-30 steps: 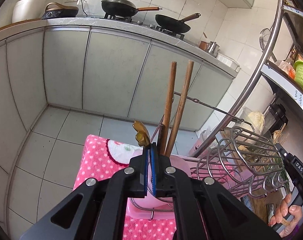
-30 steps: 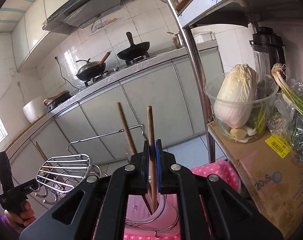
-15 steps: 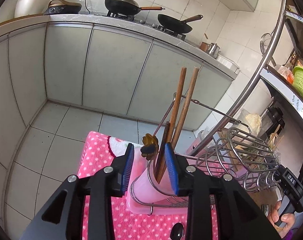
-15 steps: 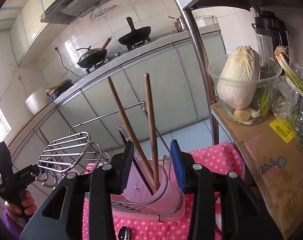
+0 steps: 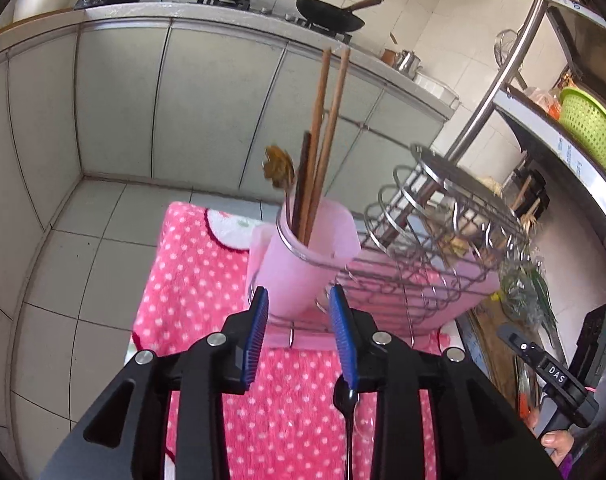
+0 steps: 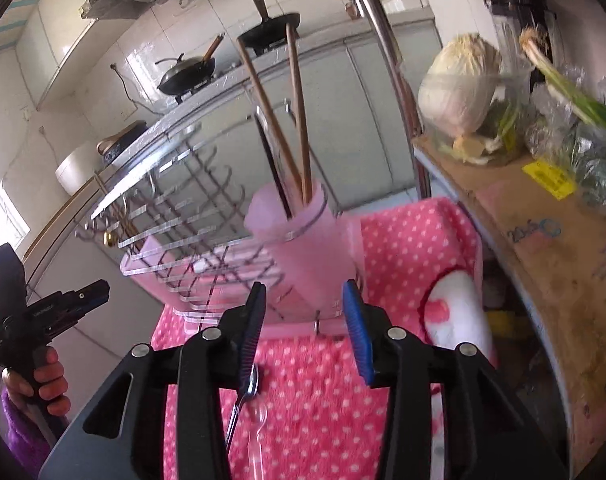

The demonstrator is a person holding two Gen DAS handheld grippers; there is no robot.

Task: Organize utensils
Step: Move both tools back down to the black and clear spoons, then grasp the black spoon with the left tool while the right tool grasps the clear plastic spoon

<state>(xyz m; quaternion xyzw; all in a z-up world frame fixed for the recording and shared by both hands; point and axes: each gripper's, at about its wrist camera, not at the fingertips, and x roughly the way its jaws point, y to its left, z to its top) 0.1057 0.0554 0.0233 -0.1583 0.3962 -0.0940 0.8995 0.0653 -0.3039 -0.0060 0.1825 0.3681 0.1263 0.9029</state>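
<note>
Both grippers, left [image 5: 299,334] and right [image 6: 305,330], have their fingers apart and empty below the pink utensil cup [image 5: 303,264]. Next pick is probably the spoon [image 6: 251,386] at six o'clock of the cup; pinch its handle squarely.

Pink cup [image 5: 303,264] on white-dotted pink cloth [image 5: 191,280], brown chopsticks [image 5: 327,128].

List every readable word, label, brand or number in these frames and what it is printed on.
"DAS": white label on the black handheld right gripper.
"20" then unclear blue characters: brown cardboard box.
Yellow sticker on that box: too blurred.
Print on white shelf edge: too small.
</note>
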